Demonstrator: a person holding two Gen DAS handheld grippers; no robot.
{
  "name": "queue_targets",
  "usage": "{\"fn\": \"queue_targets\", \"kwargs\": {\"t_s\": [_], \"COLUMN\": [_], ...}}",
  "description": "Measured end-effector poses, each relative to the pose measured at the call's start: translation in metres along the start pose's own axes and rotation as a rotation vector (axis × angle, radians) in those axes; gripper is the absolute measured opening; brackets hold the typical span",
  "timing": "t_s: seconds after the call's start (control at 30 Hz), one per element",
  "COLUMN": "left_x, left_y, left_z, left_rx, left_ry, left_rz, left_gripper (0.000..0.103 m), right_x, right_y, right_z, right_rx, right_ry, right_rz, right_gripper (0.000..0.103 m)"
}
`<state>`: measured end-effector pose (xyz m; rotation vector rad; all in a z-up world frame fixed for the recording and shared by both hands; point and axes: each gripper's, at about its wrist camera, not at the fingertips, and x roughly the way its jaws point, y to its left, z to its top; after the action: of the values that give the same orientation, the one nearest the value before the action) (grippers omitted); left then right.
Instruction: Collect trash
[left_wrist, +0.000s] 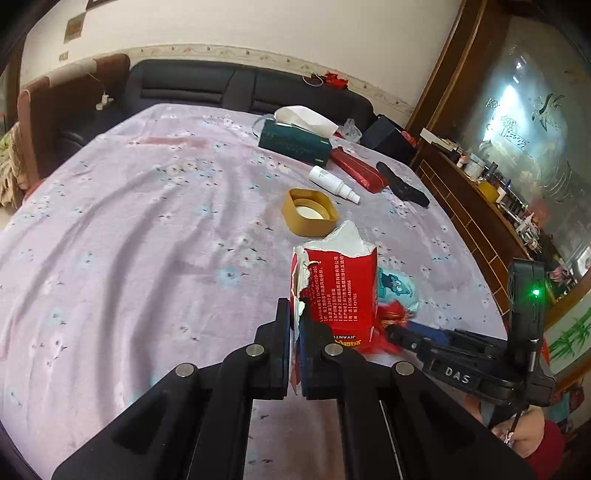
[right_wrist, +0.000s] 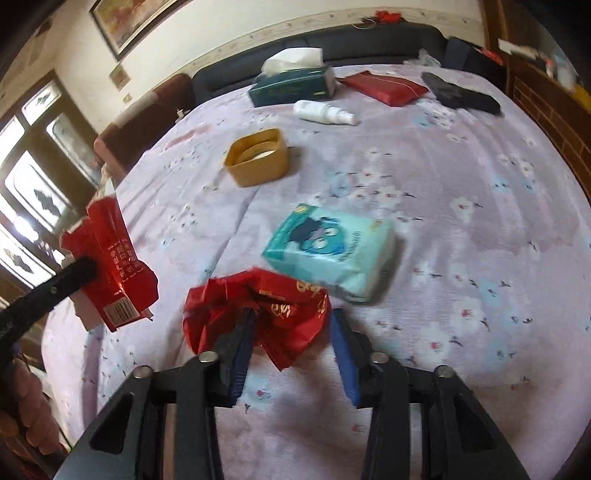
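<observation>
A torn red carton (left_wrist: 340, 291) with white ripped edges stands up from my left gripper (left_wrist: 293, 325), which is shut on its lower left edge. The right wrist view shows the same carton (right_wrist: 110, 266) at the left, held off the bed by a black finger (right_wrist: 79, 271). A crumpled red wrapper (right_wrist: 280, 310) lies on the lilac bedspread (right_wrist: 461, 240). My right gripper (right_wrist: 293, 319) is over it, blue pads apart, with the wrapper between them and not visibly squeezed. From the left wrist view the right gripper (left_wrist: 402, 328) sits low at the right, on the wrapper (left_wrist: 391, 312).
A teal tissue pack (right_wrist: 332, 251) lies just beyond the wrapper. Farther back are a gold cap (right_wrist: 258, 157), a white spray bottle (right_wrist: 325, 112), a green tissue box (right_wrist: 291, 86), a red pouch (right_wrist: 384, 86) and a black object (right_wrist: 461, 96). A wooden cabinet (left_wrist: 480, 221) borders the right.
</observation>
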<state>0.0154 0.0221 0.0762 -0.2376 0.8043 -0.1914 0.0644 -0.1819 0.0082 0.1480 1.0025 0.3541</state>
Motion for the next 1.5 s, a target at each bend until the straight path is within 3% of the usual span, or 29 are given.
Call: {"fn": "queue_targets", "kwargs": {"t_s": [0.03,0.3,0.53,0.93,1.3,1.5], "left_x": [-0.001,-0.013,-0.026,-0.022,-0.010,-0.005], "left_y": [0.000,-0.011,-0.037,-0.100,-0.107,-0.096], "left_z": [-0.001,-0.016,-0.029,-0.058,-0.067,-0.065], "left_rx": [0.000,0.031,0.078,0.194,0.213,0.186], "left_ry": [-0.004,-0.044,-0.067,-0.067,-0.026,-0.010], "left_rz": [0.001,0.021,-0.005,-0.027,-0.014,-0.008], "left_gripper": [0.003,0.003,0.003,0.003,0.003,0.003], "right_x": [0.000,-0.049,-0.103,-0.153,-0.131,-0.131], "right_y": [0.002,0.002,-0.030,-0.064,-0.061,-0.057], "right_z": [-0.002,-0.028,-0.076,-0.117,-0.126,-0.128], "right_rx": [-0.004,0.015,0.118,0.190,0.180,0.152], "right_ry": [-0.003,-0.102,-0.140,-0.261,-0.131,-0.124], "right_rz": [-0.006,-0.014,0.025,-0.058,0.005,-0.031], "right_gripper": [0.002,0.001,0.002,0.002,0.002,0.010]}}
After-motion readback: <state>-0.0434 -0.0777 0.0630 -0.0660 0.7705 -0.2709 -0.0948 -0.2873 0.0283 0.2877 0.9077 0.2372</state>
